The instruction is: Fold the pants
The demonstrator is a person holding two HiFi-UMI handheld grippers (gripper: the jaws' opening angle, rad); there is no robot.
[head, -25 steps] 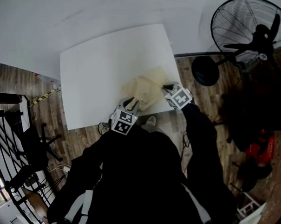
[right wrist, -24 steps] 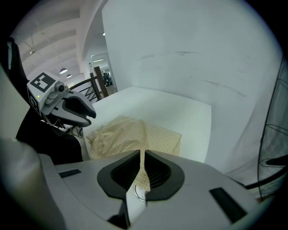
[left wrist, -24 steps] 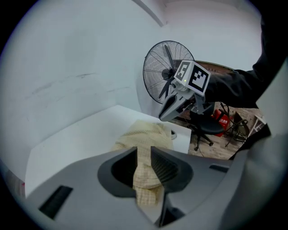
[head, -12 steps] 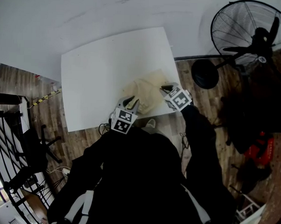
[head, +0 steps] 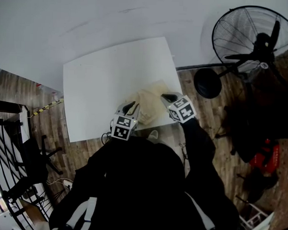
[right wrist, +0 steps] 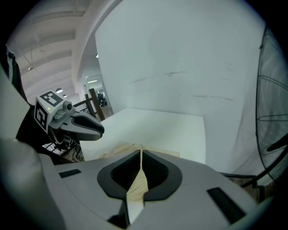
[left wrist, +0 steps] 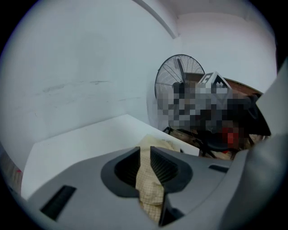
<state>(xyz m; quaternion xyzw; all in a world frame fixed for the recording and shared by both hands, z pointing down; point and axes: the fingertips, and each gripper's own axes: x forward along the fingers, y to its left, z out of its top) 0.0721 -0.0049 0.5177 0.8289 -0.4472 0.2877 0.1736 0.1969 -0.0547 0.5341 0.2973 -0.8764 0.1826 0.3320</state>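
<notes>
The cream checked pants (head: 150, 102) lie bunched at the near right corner of the white table (head: 102, 81). My left gripper (head: 130, 108) holds their near left edge. In the left gripper view the cloth (left wrist: 151, 182) is pinched between the ribbed pads of this gripper (left wrist: 144, 152), and the jaws are still closing on it. My right gripper (head: 166, 97) holds the near right edge. In the right gripper view a thin fold of cloth (right wrist: 137, 184) sits between the jaws of that gripper (right wrist: 141, 156), which press on it. Both held edges are lifted off the table.
A black standing fan (head: 250, 38) is on the wooden floor right of the table, with dark clutter and a red object (head: 263, 158) behind it. A white wall runs along the table's far side. A black chair (head: 30, 155) stands at the left.
Both grippers have risen a little, each still holding its edge of the pants. The cloth has lifted and gathered further in from the table's near edge.
</notes>
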